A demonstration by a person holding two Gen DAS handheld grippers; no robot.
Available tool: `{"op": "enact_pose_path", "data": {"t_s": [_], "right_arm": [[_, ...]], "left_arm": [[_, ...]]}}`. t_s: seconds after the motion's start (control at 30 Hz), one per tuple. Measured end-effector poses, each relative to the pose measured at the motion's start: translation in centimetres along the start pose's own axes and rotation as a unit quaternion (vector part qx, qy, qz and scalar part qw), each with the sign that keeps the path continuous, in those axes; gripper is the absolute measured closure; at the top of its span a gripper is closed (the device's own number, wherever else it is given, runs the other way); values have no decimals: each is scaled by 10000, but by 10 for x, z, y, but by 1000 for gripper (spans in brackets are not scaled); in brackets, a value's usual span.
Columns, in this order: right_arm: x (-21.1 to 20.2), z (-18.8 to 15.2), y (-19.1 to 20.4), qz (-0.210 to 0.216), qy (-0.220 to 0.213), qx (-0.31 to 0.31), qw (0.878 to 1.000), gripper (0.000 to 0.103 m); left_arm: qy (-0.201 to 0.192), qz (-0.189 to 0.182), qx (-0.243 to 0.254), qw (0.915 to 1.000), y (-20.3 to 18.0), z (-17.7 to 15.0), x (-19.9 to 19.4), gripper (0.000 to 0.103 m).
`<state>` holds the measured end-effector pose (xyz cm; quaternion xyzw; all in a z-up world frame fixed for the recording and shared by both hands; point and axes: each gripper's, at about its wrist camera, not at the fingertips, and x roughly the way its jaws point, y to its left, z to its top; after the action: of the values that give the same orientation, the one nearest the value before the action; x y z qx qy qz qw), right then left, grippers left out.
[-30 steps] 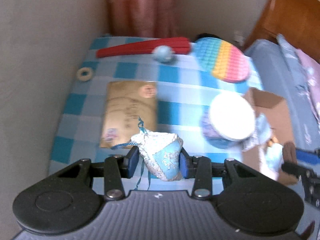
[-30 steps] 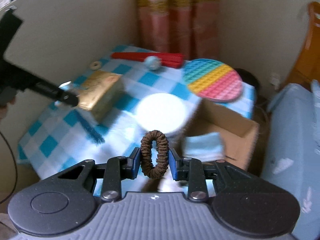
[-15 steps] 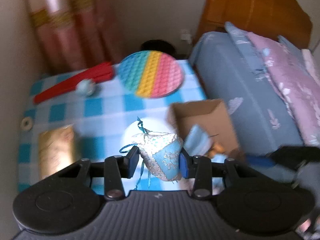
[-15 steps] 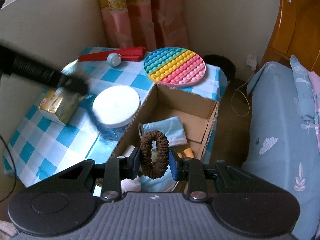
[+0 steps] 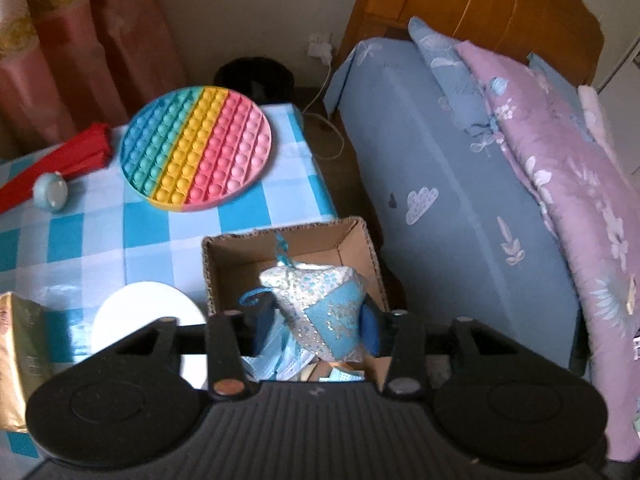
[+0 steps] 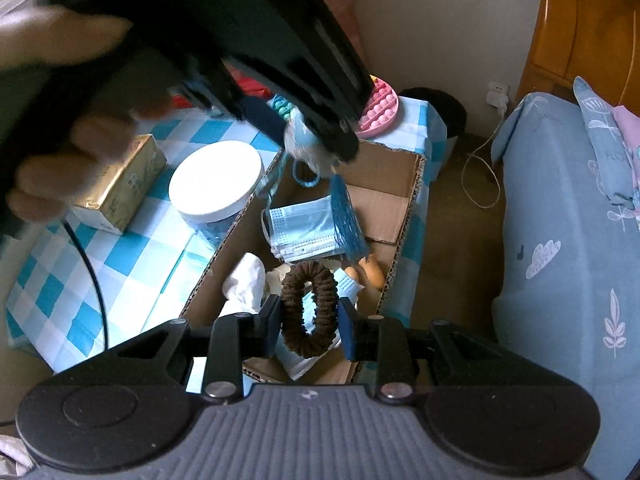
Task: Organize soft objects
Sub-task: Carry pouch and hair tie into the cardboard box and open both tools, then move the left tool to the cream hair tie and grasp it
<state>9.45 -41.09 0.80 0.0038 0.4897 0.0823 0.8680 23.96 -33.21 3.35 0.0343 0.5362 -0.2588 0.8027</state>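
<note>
Over the cardboard box (image 6: 404, 184) at the counter's edge, the left gripper (image 5: 316, 320) jaws are opening around a sequined pouch (image 5: 324, 304); the right gripper (image 6: 308, 316) pinches a brown scrunchie (image 6: 308, 308). Masks (image 6: 300, 228) already lie inside; both items remain undropped.

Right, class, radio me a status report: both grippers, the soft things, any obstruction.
Left gripper opening, sachet between its jaws over cardboard box. Right gripper shut on brown scrunchie. Face masks already inside; nothing blocking.

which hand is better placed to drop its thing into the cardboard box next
Left, probably. The left gripper is over the cardboard box, jaws opening around the blue sachet. The right gripper also hangs above it, but clamped on the brown scrunchie.
</note>
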Motion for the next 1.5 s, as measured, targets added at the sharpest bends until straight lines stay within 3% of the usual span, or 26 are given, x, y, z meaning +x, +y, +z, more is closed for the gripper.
{"op": "enact_pose_path", "data": {"t_s": [0.03, 0.13, 0.37, 0.73, 0.77, 0.8, 0.87, 1.0, 1.27, 1.5], "right_arm": [[0, 0, -1, 8, -7, 1, 10000, 69], [2, 2, -2, 30, -25, 23, 10000, 69], [10, 6, -8, 68, -26, 96, 9999, 69], [27, 26, -4, 71, -11, 140, 9999, 65], [29, 27, -3, 65, -25, 132, 9999, 59], [30, 29, -1, 51, -31, 106, 9999, 42], [33, 31, 3, 34, -43, 59, 10000, 29], [32, 30, 7, 85, -33, 174, 9998, 17], [10, 22, 33, -90, -107, 31, 9999, 1], [-5, 14, 62, -147, -67, -245, 9996, 0]], "left_arm": [[52, 1, -21, 10000, 0, 0, 6, 28], [-53, 210, -52, 9998, 0, -1, 15, 21], [-85, 156, -41, 9998, 8, 2, 10, 17], [-453, 649, 115, 9968, 39, -7, -17, 15], [-480, 700, 98, 9963, 42, -8, -19, 15], [-502, 732, 87, 9960, 47, -9, -21, 15], [-506, 759, 69, 9958, 54, -11, -26, 15], [-544, 754, 59, 9956, 66, -20, -35, 15], [-536, 820, 198, 9950, 76, -51, -48, 10], [-509, 775, 200, 9955, 88, -90, -64, 10]]}}
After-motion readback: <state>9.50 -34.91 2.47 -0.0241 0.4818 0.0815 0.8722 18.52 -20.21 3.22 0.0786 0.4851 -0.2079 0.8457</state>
